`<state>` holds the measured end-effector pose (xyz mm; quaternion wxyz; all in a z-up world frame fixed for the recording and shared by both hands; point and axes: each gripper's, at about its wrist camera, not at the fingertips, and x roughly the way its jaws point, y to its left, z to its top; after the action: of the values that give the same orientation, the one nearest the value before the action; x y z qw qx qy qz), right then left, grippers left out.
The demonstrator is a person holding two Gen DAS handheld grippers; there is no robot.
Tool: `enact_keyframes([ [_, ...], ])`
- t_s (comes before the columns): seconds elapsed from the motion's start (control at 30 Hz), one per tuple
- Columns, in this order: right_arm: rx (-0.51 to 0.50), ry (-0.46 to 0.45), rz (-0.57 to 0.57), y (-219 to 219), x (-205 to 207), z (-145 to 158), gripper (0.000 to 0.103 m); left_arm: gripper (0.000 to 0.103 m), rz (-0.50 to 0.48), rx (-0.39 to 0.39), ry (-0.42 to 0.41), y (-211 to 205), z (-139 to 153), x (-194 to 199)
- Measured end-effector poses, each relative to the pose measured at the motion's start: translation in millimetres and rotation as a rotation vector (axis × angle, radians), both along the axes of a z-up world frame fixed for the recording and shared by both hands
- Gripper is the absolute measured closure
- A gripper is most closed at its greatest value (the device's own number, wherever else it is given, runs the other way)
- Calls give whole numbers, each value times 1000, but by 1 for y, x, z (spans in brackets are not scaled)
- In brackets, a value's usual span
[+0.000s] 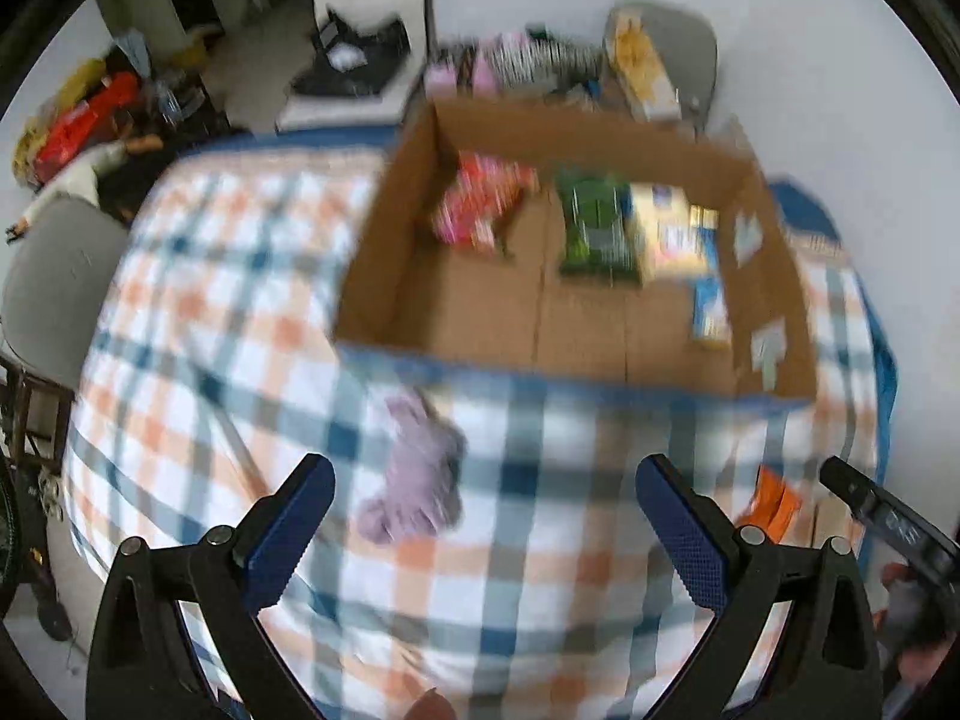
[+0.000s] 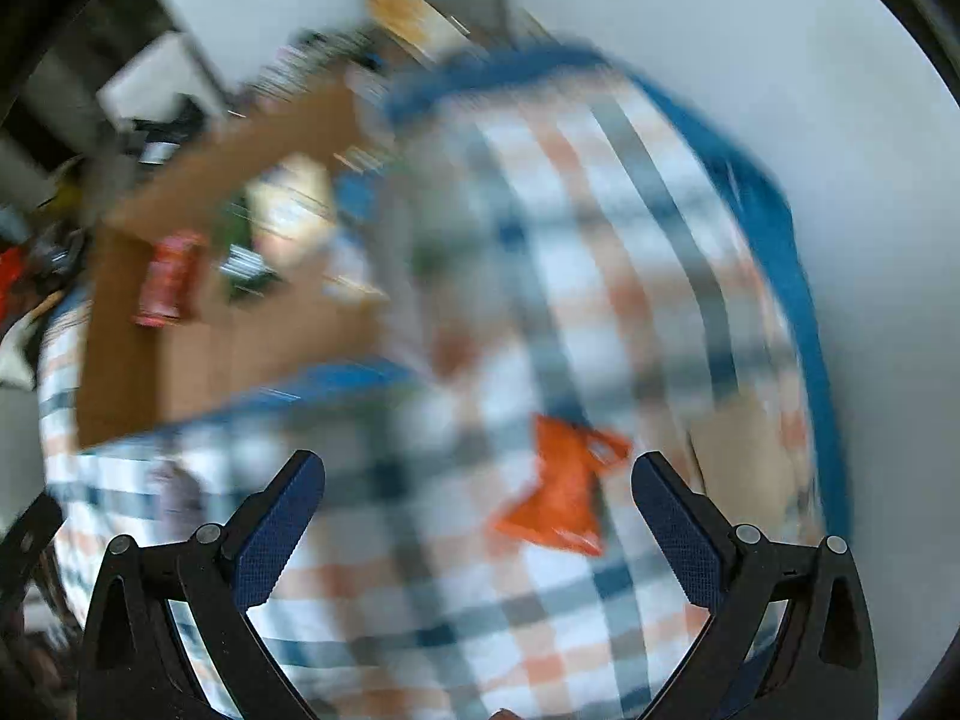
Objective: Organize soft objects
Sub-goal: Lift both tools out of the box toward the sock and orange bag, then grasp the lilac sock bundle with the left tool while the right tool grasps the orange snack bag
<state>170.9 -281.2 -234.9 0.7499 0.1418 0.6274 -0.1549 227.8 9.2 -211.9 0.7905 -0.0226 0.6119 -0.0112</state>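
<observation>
A crumpled lilac soft cloth (image 1: 414, 480) lies on the checked tablecloth (image 1: 228, 312), just ahead of my open, empty left gripper (image 1: 486, 480). An open cardboard box (image 1: 384, 276) stands beyond it, holding a red-pink packet (image 1: 480, 198), a green packet (image 1: 594, 228) and a yellow packet (image 1: 672, 228). An orange packet (image 2: 558, 498) lies on the cloth between the fingers of my open, empty right gripper (image 2: 480, 474); it also shows in the left wrist view (image 1: 774, 504). The right wrist view is heavily blurred; the box (image 2: 120, 324) is at its left.
A grey chair (image 1: 54, 288) stands left of the table. Another chair with a bag (image 1: 648, 66) stands behind the box. Clutter lies on the floor at far left (image 1: 90, 114). The table's blue edge (image 2: 798, 276) drops off at the right.
</observation>
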Motion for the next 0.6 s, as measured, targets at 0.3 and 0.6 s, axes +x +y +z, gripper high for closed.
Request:
enact_keyframes([
  [0.3, 187, 219, -239, -70, -25, -135, 3, 0, 29, 17, 139, -5, -64, -6],
  [0.6, 166, 180, -153, -36, -20, -119, 62, 0, 74, 20, 139, 31, -74, 1],
])
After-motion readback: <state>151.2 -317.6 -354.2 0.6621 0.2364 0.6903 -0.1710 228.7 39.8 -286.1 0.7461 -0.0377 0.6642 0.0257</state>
